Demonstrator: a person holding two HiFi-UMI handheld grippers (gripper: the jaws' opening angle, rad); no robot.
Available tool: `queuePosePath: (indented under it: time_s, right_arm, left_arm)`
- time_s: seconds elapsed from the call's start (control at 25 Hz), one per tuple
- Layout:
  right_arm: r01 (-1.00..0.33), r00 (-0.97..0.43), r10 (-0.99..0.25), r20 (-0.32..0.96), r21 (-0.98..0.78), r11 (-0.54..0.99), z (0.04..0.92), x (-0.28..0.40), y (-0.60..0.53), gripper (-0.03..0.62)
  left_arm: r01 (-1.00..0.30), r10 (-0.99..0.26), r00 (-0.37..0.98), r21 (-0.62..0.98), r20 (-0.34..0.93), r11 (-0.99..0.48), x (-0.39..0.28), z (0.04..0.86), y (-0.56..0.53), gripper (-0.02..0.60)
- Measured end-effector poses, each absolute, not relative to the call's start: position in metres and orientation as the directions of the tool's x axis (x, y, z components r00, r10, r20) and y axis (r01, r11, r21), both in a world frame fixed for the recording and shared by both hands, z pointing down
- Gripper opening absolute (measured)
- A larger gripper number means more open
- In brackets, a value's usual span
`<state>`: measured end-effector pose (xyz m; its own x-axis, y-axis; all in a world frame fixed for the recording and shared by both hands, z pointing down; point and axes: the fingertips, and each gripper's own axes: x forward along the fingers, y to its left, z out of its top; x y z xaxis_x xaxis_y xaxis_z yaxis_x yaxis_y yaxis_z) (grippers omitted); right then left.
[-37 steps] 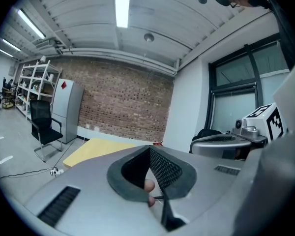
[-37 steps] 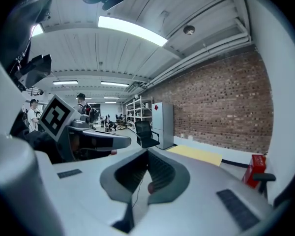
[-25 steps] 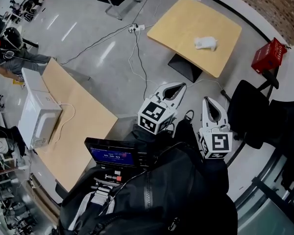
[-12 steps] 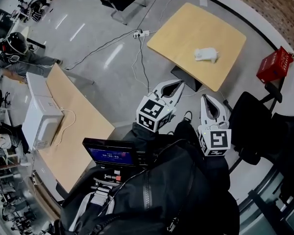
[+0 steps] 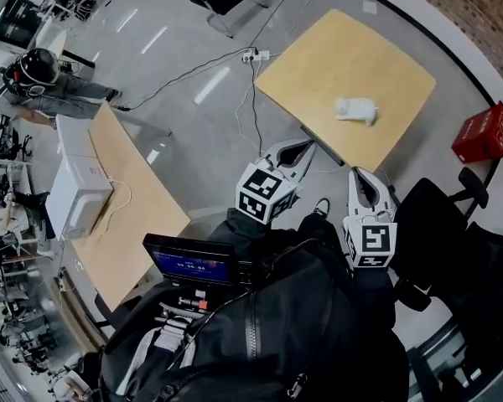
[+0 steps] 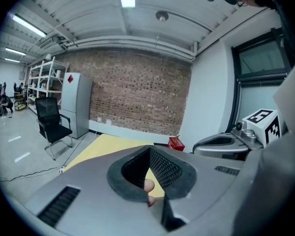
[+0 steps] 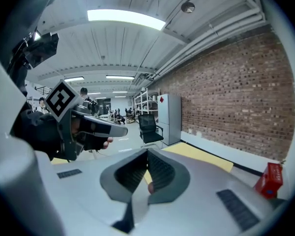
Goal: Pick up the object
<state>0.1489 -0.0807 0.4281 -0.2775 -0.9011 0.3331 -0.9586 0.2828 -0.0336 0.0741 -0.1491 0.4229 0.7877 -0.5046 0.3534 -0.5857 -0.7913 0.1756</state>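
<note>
A small white object (image 5: 355,109) lies on a light wooden table (image 5: 318,65) in the head view, beyond both grippers. My left gripper (image 5: 308,146) is held over the grey floor, its tip just short of the table's near edge. My right gripper (image 5: 358,172) sits beside it, a little lower. Both stand shut with nothing between the jaws. In the left gripper view the jaws (image 6: 149,150) meet over the yellow table (image 6: 108,146). The right gripper view shows its own jaws (image 7: 147,151) touching, with the left gripper (image 7: 88,127) at the left. The white object is hidden in both gripper views.
A second wooden table (image 5: 138,216) carries a white boxy appliance (image 5: 75,195) at the left. Cables (image 5: 251,99) trail over the floor. A red crate (image 5: 484,132) and a black chair (image 5: 436,216) stand at the right. A person (image 5: 42,82) crouches at the far left.
The wooden table and the white object have slid lower and rightward in the head view, closer to the gripper tips. Both grippers keep the same shut posture.
</note>
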Motion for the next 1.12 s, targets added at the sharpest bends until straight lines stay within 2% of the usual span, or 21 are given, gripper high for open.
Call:
queuePosePath:
  time_s: [0.48, 1.12]
  right_arm:
    - [-0.928, -0.361, -0.857, 0.368, -0.056, 0.367, 0.453, 0.171, -0.111, 0.003]
    - [-0.916, -0.353, -0.796, 0.491, -0.008, 0.402, 0.502, 0.177, -0.132, 0.003]
  left_arm:
    - [-0.648, -0.541, 0.731, 0.172, 0.416, -0.742, 0.091, 0.441, -0.172, -0.006]
    - [-0.678, -0.514, 0.697, 0.225, 0.5, -0.7, 0.091, 0.49, -0.192, -0.006]
